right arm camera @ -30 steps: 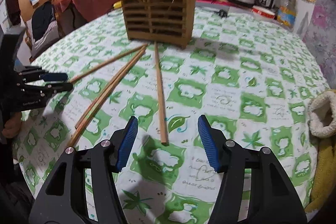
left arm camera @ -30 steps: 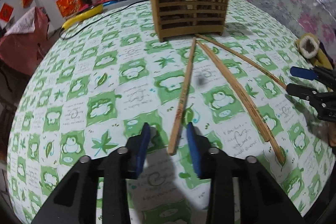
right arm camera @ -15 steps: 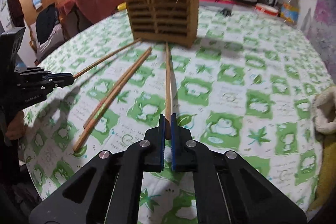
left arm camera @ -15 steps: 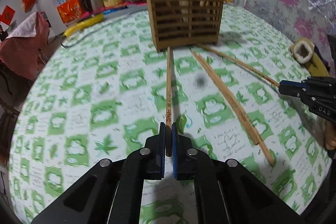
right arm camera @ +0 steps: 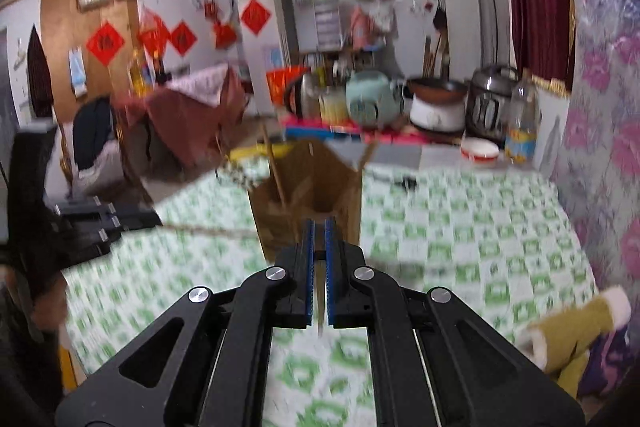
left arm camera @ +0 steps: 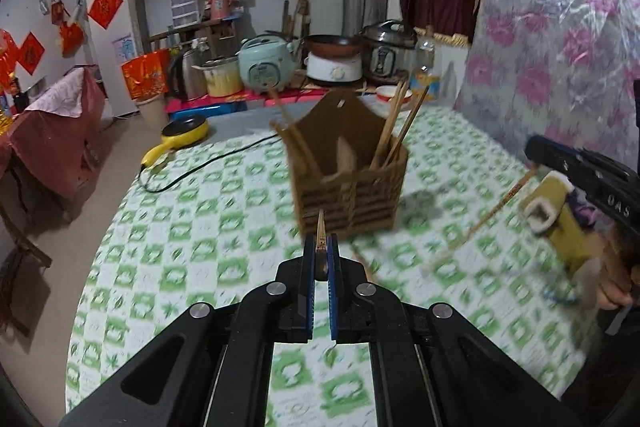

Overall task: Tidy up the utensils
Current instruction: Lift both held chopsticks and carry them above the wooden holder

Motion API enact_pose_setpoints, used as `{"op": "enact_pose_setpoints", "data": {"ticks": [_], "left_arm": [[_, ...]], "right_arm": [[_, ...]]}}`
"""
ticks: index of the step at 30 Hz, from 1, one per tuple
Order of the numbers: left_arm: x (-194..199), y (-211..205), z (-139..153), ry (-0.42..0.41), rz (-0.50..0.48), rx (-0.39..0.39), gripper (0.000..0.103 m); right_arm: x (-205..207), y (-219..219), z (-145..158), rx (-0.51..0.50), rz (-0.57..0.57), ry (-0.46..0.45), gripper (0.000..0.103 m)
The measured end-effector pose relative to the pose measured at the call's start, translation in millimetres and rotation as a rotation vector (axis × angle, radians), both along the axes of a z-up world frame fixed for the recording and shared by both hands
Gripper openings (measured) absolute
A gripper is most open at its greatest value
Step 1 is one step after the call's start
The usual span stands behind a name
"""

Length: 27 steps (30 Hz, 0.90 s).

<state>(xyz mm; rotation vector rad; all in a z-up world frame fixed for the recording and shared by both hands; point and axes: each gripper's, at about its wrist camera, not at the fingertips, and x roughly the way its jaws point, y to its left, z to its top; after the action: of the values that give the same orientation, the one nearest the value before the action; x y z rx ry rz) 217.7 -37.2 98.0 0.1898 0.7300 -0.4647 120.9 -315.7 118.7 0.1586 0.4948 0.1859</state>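
Observation:
My left gripper (left arm camera: 320,247) is shut on a wooden chopstick (left arm camera: 320,233), lifted off the table and pointing at the brown wooden utensil holder (left arm camera: 352,195), which holds several chopsticks. My right gripper (right arm camera: 319,231) is shut on another chopstick (right arm camera: 320,319), lifted, just in front of the holder (right arm camera: 308,203). In the left wrist view the right gripper (left arm camera: 580,175) holds its chopstick (left arm camera: 480,223) at the right. In the right wrist view the left gripper (right arm camera: 104,223) holds its chopstick (right arm camera: 208,231) at the left.
A green-and-white patterned cloth covers the round table (left arm camera: 192,227). A black cable (left arm camera: 208,163) and a yellow pan (left arm camera: 184,133) lie at the far left. A yellow fleece-cuffed sleeve (right arm camera: 572,327) is at the right. Cookers (left arm camera: 264,67) stand on a counter behind.
Both grippers closed on chopsticks lying on the table, then lifted them. The views now tilt up toward the holder and the room.

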Motion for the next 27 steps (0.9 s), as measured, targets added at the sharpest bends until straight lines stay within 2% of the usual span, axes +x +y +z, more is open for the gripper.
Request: {"op": "enact_pose_setpoints", "data": {"ticks": [2,5,9,13,19,27], "left_arm": [[4.4,-6.0,6.2,0.006,-0.008,0.001,0.006],[17.3,-17.1,1.5,0.069,-0.033,0.006,0.006],[37.0,-26.1,-16.3,0.162,-0.032,0.023,0.006],[49.4,-28.2,-25.4,0.204,-0.036,0.018,0.006],[69.4,-42.4,-28.3,0.191,-0.007,0.009,0.006],[71.1,-57.7,-26.0,0.078,0.021,-0.02,0.006]], "right_arm": [[11.8,0.8,15.1,0.025,-0.003,-0.025,0.006],[27.1,4.0,21.6,0.048,0.003,-0.028,0.006],[45.0,13.4,9.5,0.048,0.009,-0.005,0.006],[57.7,16.3,-5.6,0.034,0.011,0.025,0.006],[69.6,14.0,-28.3,0.038,-0.007,0.059,0.006],[66.1,10.4,-32.9,0.045,-0.014,0.044,0.007]]}}
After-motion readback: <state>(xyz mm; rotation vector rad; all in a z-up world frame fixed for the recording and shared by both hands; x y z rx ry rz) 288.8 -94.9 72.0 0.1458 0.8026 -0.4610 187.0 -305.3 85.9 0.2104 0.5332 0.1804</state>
